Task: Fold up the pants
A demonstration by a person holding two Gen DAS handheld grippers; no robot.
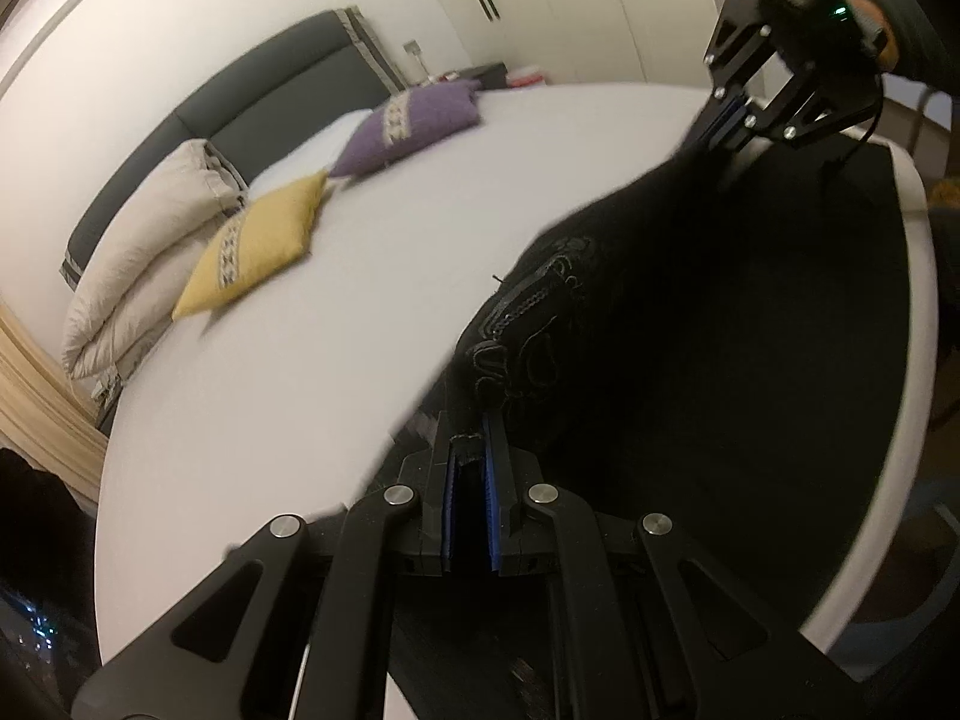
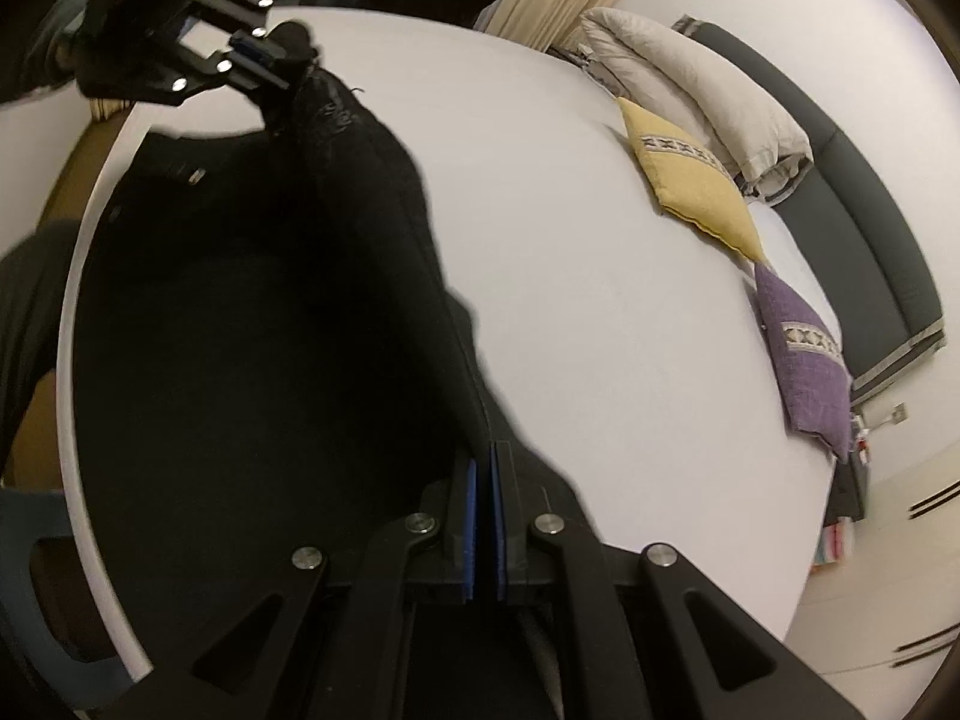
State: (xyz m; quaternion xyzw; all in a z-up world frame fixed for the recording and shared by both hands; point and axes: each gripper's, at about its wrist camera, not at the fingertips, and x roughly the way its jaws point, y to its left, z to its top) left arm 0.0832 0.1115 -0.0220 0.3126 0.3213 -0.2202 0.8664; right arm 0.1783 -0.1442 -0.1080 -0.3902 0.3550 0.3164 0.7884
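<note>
Left gripper (image 1: 471, 468) and right gripper (image 2: 483, 480), jaws clamped, each pinch the black pants (image 1: 690, 330). The pants span the bed's (image 1: 360, 330) near edge.

The pants (image 1: 690, 330) lie on the bed (image 1: 360, 300) at its near edge, one border raised between the left gripper (image 1: 471, 456) and the right gripper (image 1: 729, 111), each clamped on that border. Three cushions (image 1: 258, 246) sit in a row at the far side, before the headboard (image 1: 252, 114). Wardrobe doors (image 1: 540, 0) stand beyond the bed.
</note>
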